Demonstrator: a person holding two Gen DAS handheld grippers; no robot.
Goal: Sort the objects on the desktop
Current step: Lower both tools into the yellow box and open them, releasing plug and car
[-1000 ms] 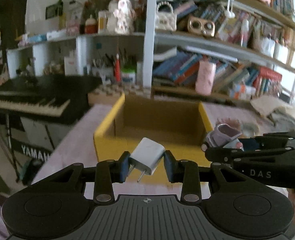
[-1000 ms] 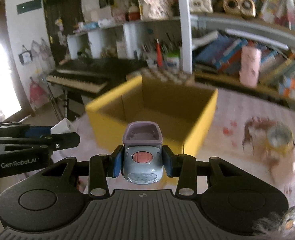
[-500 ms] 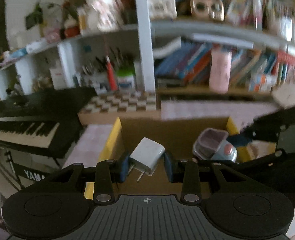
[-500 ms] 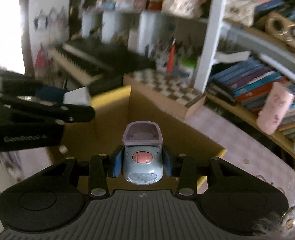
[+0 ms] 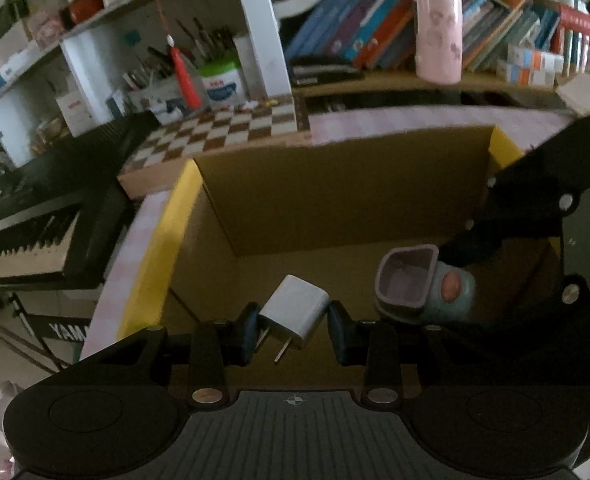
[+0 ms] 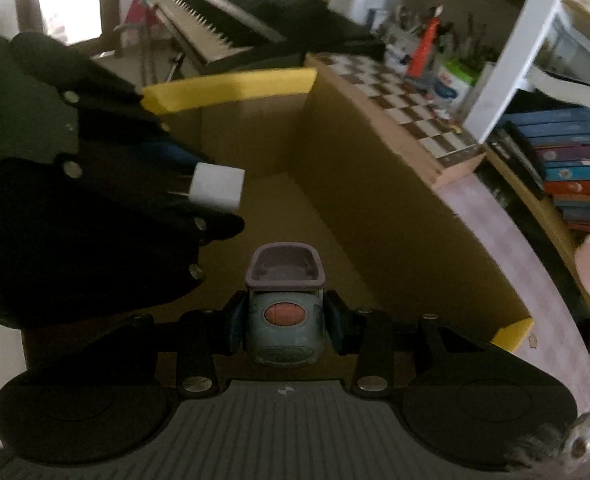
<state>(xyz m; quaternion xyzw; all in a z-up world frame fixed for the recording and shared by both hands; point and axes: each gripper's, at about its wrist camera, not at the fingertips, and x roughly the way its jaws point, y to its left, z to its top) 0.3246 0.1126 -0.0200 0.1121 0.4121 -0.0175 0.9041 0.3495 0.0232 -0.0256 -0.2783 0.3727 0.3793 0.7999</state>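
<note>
The left gripper (image 5: 293, 330) is closed on a small white plug charger (image 5: 295, 312). The two blue pads press its sides. The charger is tipped, and its two metal prongs point down toward the camera. It hangs inside the open top of a cardboard box (image 5: 335, 184) with yellow outside walls.

The right gripper (image 6: 283, 326) is closed on a little blue-grey toy car (image 6: 283, 320). The car has a red oval on top and a purple open frame at its front end. Its sides sit tight between the pads. It too is held over the inside of the box (image 6: 375, 184), above the brown floor.

The two grippers are side by side in the box. In the left view, the toy car (image 5: 425, 286) and the dark body of the right gripper (image 5: 535, 200) show just to the right of the charger. In the right view, the white charger (image 6: 217, 186) and the black left gripper (image 6: 95, 200) show to the left of the car.

Past the box lies a brown-and-white checkered board (image 5: 231, 132), touching or just behind the far wall. A black piano keyboard (image 5: 35, 216) stands to the left of it. Behind them are shelves with rows of books (image 5: 375, 24), a pink cup (image 5: 439, 38), and a tub of pens (image 5: 163, 84).
</note>
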